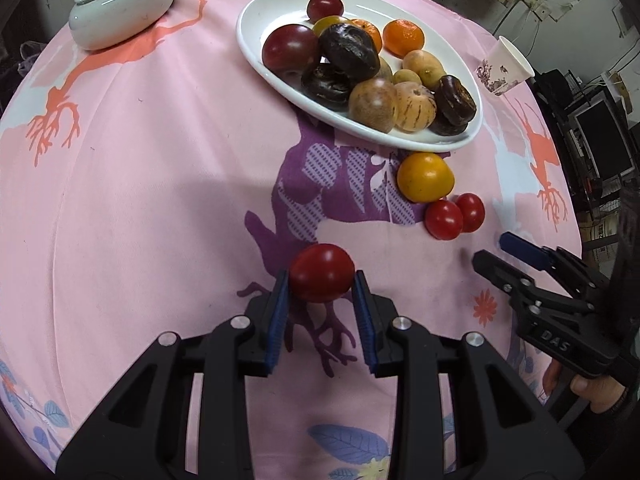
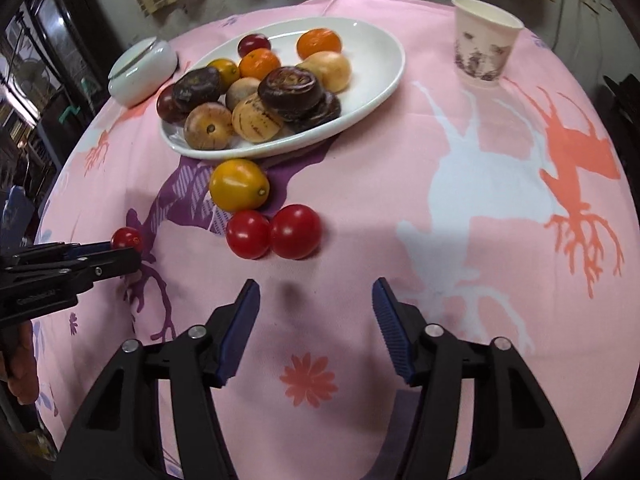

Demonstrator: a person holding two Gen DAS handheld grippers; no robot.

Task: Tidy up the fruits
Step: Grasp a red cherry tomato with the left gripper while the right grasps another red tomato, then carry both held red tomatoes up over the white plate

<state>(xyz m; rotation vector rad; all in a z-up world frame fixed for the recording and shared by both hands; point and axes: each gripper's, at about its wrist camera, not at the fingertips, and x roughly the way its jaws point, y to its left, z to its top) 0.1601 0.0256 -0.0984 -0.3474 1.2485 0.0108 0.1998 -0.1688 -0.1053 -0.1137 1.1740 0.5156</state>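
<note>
My left gripper (image 1: 321, 280) is shut on a small red tomato (image 1: 322, 277), held just above the pink cloth; the same tomato (image 2: 127, 239) shows at the left gripper's tip in the right wrist view. My right gripper (image 2: 316, 294) stands open over bare cloth with nothing between its fingers. Ahead of it lie two red tomatoes (image 2: 274, 232) side by side and a yellow fruit (image 2: 239, 185). Behind them a white oval plate (image 2: 372, 80) holds several fruits: oranges, dark purple ones, plums and striped pale ones. From the left wrist, the right gripper (image 1: 496, 252) is at the right edge.
A paper cup (image 2: 482, 40) stands at the back right. A pale lidded ceramic dish (image 2: 140, 68) sits at the back left beside the plate. The round table's pink cloth (image 2: 460, 200) drops off at the edges; dark clutter surrounds it. A hand (image 1: 592, 390) holds the right gripper.
</note>
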